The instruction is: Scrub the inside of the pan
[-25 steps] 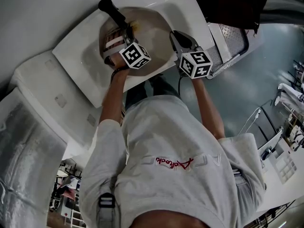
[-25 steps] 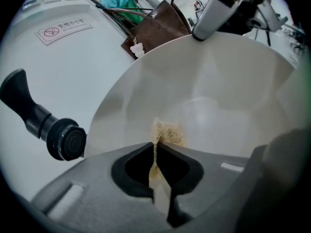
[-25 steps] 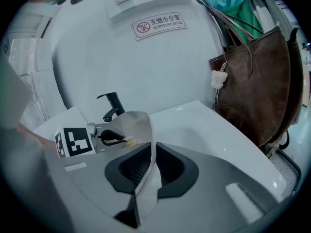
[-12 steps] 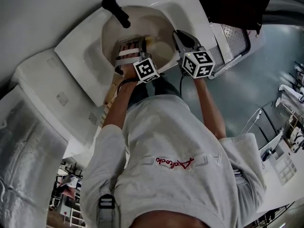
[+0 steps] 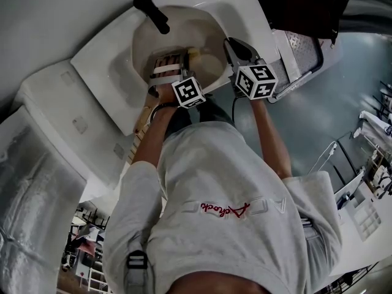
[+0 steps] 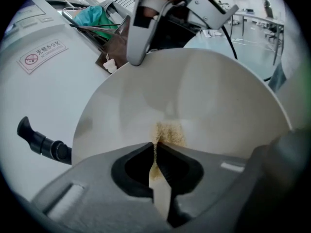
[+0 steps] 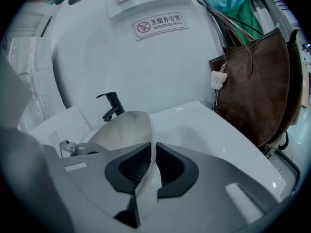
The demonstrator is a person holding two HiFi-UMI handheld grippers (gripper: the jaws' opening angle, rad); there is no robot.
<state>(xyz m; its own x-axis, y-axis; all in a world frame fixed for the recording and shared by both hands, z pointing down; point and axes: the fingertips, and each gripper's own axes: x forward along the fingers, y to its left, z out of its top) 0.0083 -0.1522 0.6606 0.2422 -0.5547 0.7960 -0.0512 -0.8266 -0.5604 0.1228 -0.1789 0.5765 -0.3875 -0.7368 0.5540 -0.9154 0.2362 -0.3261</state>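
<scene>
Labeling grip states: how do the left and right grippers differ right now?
The left gripper is shut on a thin brownish scrub pad; the right gripper is shut on the rim of the pan. The left gripper points into the pan, pad tip seemingly on its inner surface; the right gripper sits at the pan's edge. Shared: both shut, both at the same pan.

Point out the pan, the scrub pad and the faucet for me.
pan [image 6: 218,96], left gripper view, bare inner wall.
scrub pad [image 6: 167,133], left gripper view, its yellow-brown tip.
faucet [image 7: 115,106], right gripper view, its black upright stem.
</scene>
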